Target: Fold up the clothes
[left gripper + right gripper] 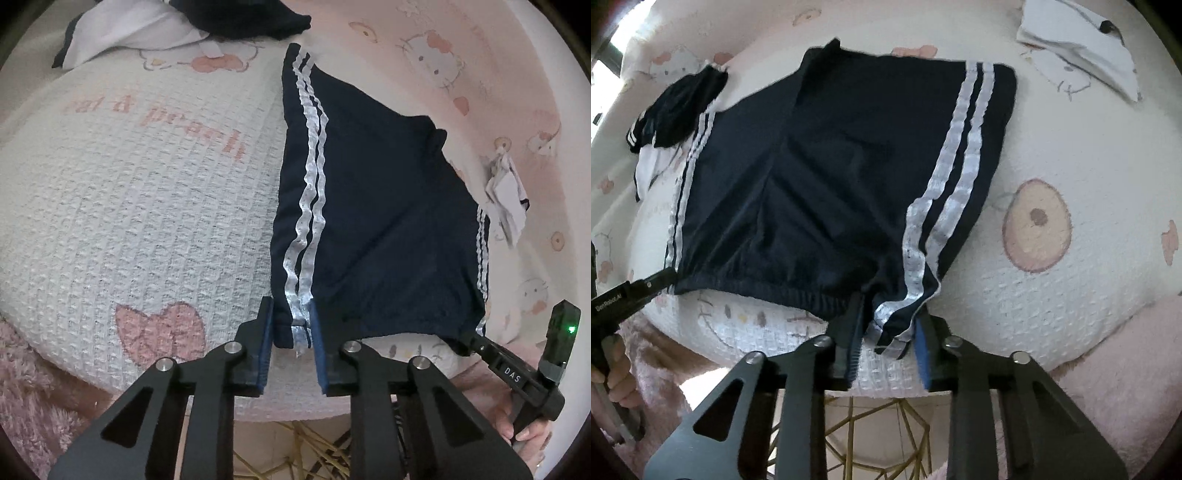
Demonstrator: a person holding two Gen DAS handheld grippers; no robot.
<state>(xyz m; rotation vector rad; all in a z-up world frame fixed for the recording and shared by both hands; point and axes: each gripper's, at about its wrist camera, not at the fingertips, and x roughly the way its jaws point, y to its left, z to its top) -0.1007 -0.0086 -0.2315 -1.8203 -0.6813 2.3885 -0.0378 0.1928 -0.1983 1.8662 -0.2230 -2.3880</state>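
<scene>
Navy shorts point(369, 221) with white side stripes lie flat on a white waffle blanket point(147, 221), waistband toward me. My left gripper point(291, 310) is shut on the waistband corner at the left stripes, the bunched hem filling the gap between its blue pads. In the right wrist view the same shorts point(831, 184) spread away from my right gripper point(890, 314), which is shut on the other striped waistband corner. Each gripper shows in the other's view: the right gripper point(476, 339) at the far corner, the left gripper point(665, 277) at the left corner.
A crumpled navy garment point(683, 103) and a white one point(129, 33) lie beyond the shorts. Another white cloth point(1078, 48) sits far right. The blanket's near edge drops to a pink fluffy cover point(29, 387), with a gold wire frame point(886, 424) below. Hands point(524, 432) hold the handles.
</scene>
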